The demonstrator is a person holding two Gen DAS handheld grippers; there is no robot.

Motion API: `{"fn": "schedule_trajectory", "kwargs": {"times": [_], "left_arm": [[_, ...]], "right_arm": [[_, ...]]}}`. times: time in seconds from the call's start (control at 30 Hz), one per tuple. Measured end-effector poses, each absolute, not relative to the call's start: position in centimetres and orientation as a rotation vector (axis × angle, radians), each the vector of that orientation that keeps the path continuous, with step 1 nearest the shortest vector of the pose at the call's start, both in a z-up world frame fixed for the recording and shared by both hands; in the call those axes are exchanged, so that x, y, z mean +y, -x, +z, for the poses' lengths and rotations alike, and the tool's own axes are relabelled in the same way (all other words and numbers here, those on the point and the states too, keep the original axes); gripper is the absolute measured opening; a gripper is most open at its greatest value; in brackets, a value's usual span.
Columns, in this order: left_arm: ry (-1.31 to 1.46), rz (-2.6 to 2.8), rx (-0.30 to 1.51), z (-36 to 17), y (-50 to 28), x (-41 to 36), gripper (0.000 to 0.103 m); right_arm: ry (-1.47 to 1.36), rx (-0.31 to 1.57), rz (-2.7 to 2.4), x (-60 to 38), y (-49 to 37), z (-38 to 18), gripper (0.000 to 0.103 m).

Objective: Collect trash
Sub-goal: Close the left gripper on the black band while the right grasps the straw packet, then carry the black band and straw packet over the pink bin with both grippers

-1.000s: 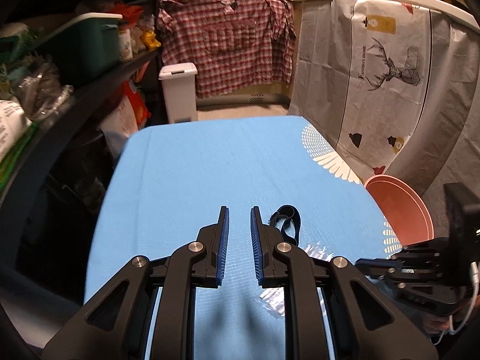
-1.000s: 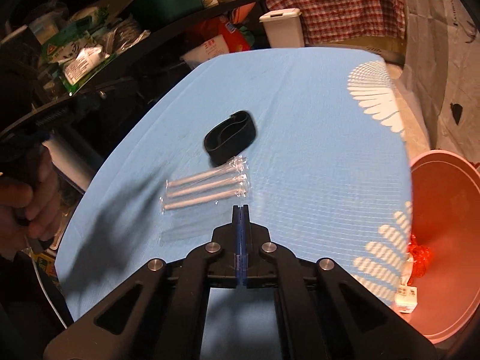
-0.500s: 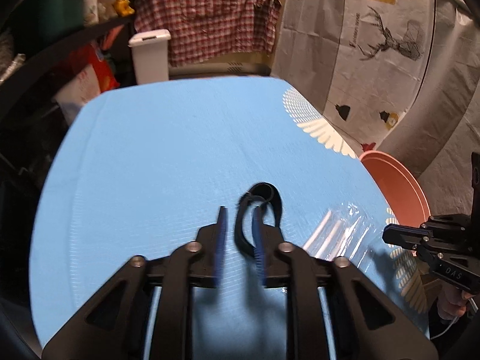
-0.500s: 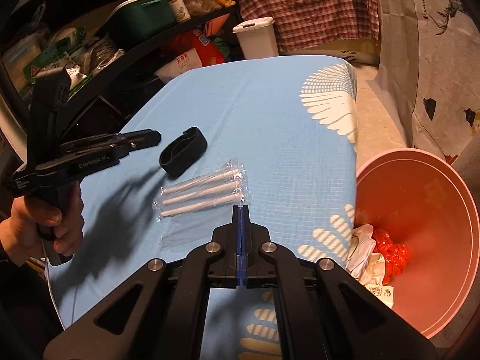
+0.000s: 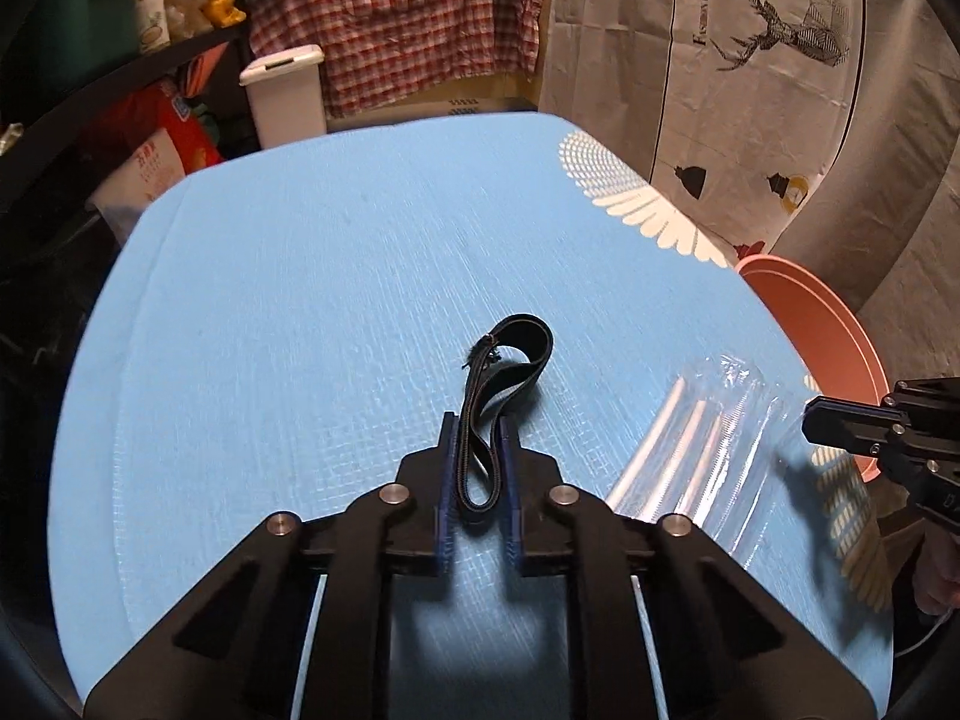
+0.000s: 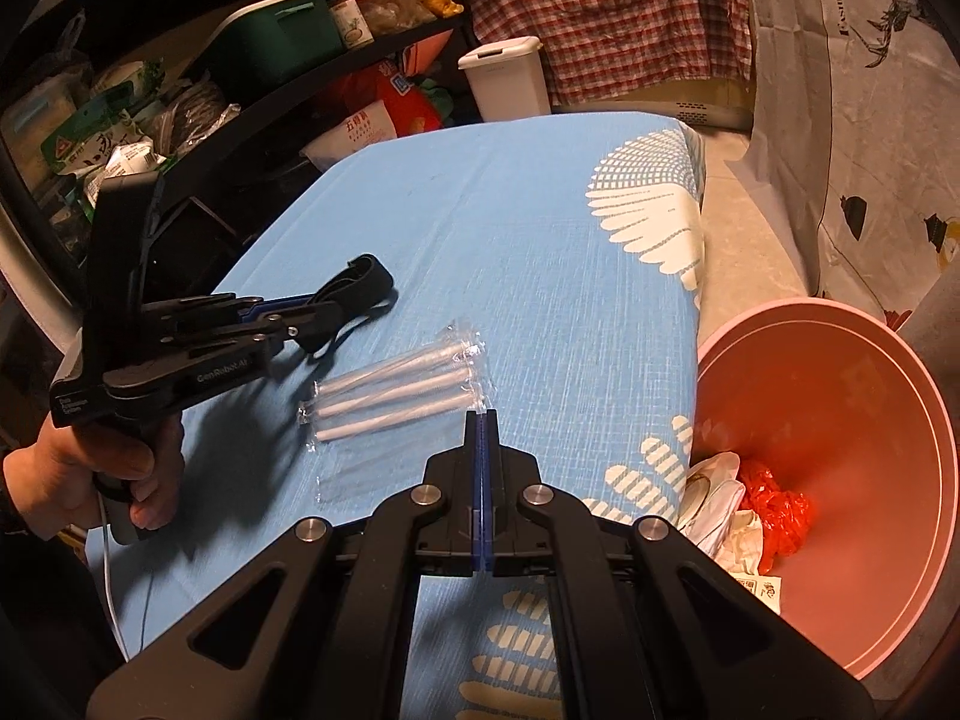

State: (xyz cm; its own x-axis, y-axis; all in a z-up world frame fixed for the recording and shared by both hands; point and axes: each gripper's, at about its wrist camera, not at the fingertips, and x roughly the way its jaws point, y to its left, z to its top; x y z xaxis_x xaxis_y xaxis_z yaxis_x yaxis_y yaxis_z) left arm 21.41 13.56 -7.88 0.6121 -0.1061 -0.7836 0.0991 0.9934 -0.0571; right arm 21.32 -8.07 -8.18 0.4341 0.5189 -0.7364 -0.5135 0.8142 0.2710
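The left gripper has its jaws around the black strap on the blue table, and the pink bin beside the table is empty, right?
Not quite. The right wrist view shows the pink bin already holds trash. The left gripper does straddle the black strap on the blue table.

Black claw [image 5: 478, 438], blue pads [image 5: 445, 480], silver screws, bare-skinned hand [image 6: 129, 468], white cable.

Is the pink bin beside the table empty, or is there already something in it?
Not empty. The pink bin holds crumpled red plastic and white wrappers at its bottom.
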Motion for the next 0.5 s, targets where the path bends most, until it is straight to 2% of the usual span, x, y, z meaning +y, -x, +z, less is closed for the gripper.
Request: {"fn": "schedule_trajectory", "kwargs": {"times": [0.5], "left_arm": [[0.003, -0.087, 0.815, -3.1, -17.8, 13.9, 0.011]], "right_arm": [[-0.037, 0.785, 0.637, -9.4, -18.4, -3.3, 0.000]]}}
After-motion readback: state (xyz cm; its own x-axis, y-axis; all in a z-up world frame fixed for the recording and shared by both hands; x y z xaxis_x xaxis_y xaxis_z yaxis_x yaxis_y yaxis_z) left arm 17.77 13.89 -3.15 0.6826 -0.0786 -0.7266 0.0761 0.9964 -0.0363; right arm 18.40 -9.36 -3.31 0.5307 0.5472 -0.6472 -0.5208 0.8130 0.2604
